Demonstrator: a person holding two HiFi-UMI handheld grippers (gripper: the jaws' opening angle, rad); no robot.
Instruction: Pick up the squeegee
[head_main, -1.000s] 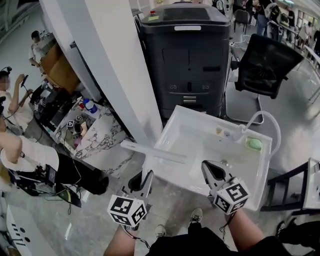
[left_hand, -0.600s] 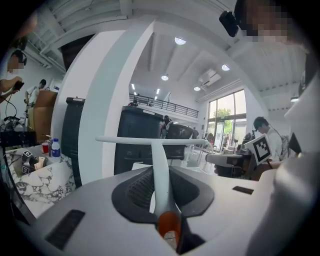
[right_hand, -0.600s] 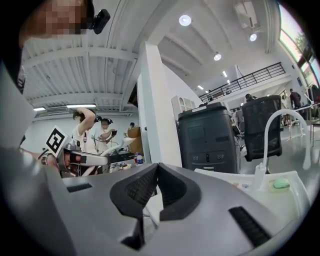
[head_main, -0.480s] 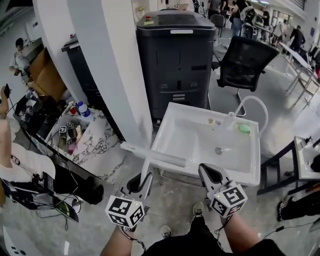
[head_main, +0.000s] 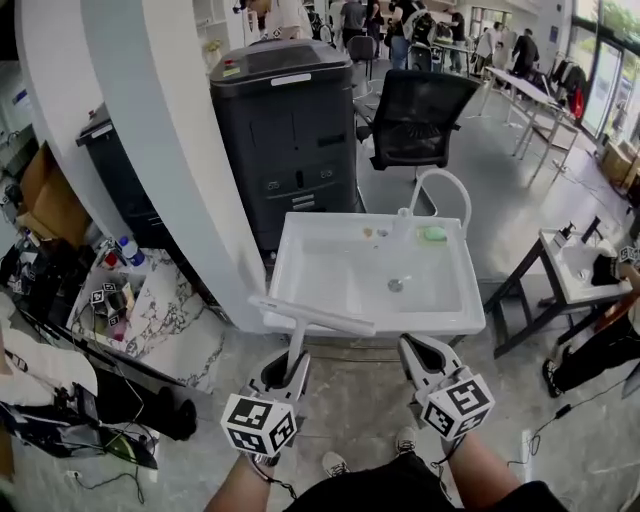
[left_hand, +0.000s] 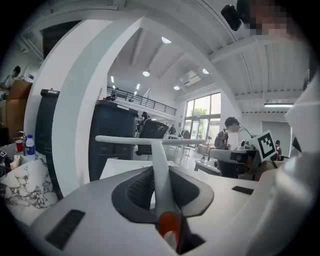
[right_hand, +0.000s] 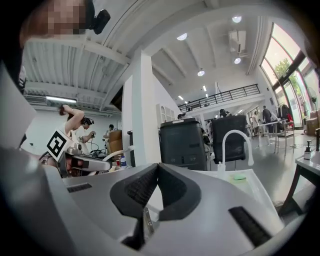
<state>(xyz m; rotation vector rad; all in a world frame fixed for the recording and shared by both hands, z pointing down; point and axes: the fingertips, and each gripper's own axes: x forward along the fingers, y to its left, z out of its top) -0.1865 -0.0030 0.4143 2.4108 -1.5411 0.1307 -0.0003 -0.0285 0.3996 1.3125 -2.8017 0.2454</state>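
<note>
The squeegee (head_main: 308, 314) is white, with a long blade bar across a thin handle that ends in an orange tip. My left gripper (head_main: 287, 368) is shut on that handle, and the blade hangs over the near rim of the white sink (head_main: 474, 312). In the left gripper view the handle (left_hand: 161, 176) runs up between the dark pads to the blade (left_hand: 150, 140). My right gripper (head_main: 419, 353) hovers just in front of the sink, shut, with nothing in it. Its pads (right_hand: 141, 186) meet at the tips in the right gripper view.
The sink holds a white curved tap (head_main: 446, 184) and a green sponge (head_main: 433, 233). Behind it stand a black bin (head_main: 285, 130) and a black office chair (head_main: 415, 115). A white pillar (head_main: 170, 150) rises at left beside a marble table (head_main: 150, 310). A small table (head_main: 570, 270) stands at right.
Both grippers have swung round, so the sink now lies straight ahead instead of off to the right. The squeegee stays held in the left gripper. The right gripper stays shut.
</note>
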